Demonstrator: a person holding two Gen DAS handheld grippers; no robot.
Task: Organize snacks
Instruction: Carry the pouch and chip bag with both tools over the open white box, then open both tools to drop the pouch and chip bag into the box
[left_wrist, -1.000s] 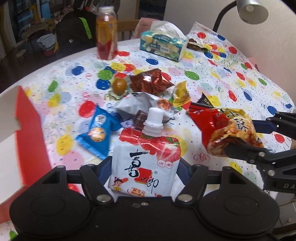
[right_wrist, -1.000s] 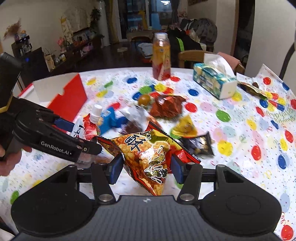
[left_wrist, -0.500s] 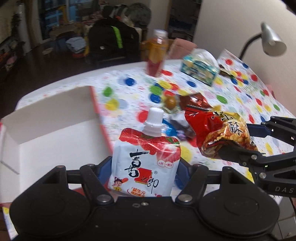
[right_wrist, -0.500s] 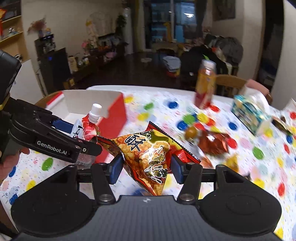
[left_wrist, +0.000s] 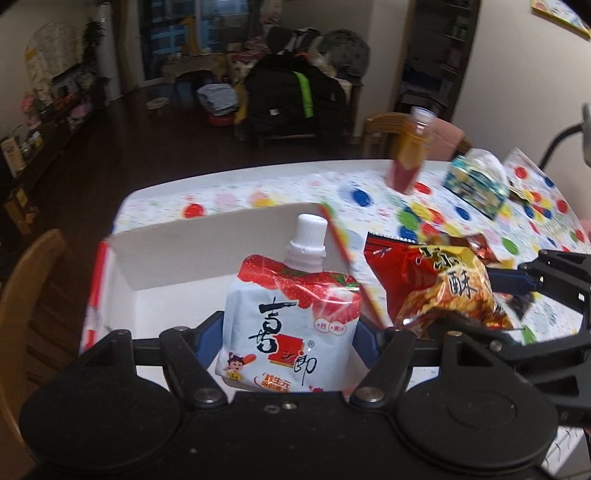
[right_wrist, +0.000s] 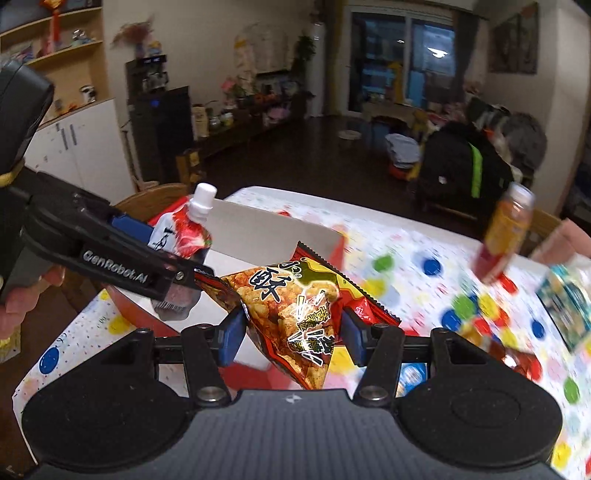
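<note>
The left gripper (left_wrist: 291, 332) was clamped on a strawberry jelly pouch (left_wrist: 291, 317) above the open white box (left_wrist: 177, 236); the right gripper (right_wrist: 291, 328) squeezed a red snack bag (right_wrist: 295, 306) just beside it. Neither was in yet, and wrappers (right_wrist: 517, 360) remained on the spotted desk (right_wrist: 406, 254) in a dim, cluttered living room

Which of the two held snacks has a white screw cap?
The strawberry jelly pouch, held by the left gripper. The snack bag in the right gripper is sealed flat, without any cap.
</note>
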